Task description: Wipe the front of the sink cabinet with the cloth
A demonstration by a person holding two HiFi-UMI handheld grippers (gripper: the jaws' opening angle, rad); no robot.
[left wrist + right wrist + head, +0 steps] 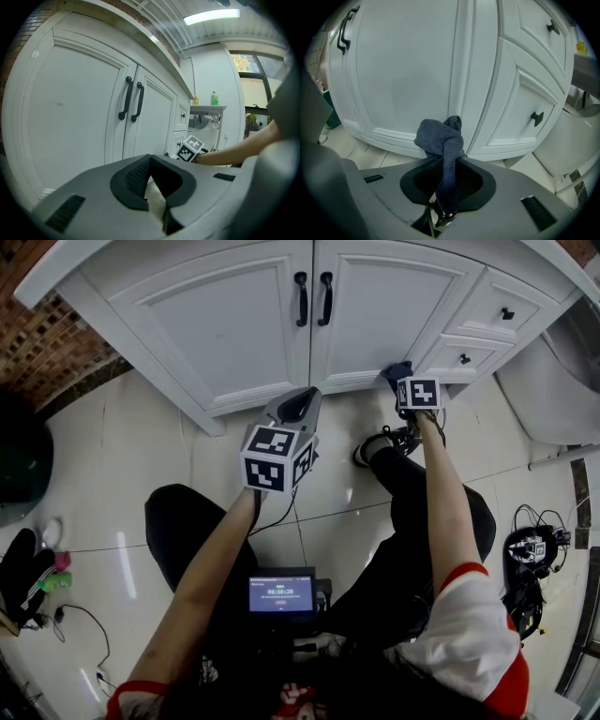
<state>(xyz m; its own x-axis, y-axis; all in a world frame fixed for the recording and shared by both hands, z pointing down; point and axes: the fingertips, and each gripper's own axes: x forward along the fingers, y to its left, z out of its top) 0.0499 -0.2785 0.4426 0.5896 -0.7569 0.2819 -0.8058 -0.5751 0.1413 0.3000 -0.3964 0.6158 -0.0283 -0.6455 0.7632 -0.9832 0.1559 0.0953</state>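
Note:
The white sink cabinet [225, 324] has two doors with black handles [313, 298] and small drawers [464, 359] at its right. My right gripper [405, 382] is shut on a dark blue cloth [397, 370], bunched against the cabinet's bottom edge between the right door and the drawers. In the right gripper view the cloth [440, 136] hangs knotted from the right gripper [445, 161], at the foot of the cabinet [417, 70]. My left gripper [298, 407] hovers shut and empty before the left door's base. The left gripper [151, 161] faces the doors [70, 108].
A white rounded fixture [553, 381] stands just right of the cabinet. The person's legs, a shoe [375, 446] and a small screen device [281, 593] lie on the tiled floor below. Cables and a black device [530, 554] are at the right, a dark object [19, 460] at the left.

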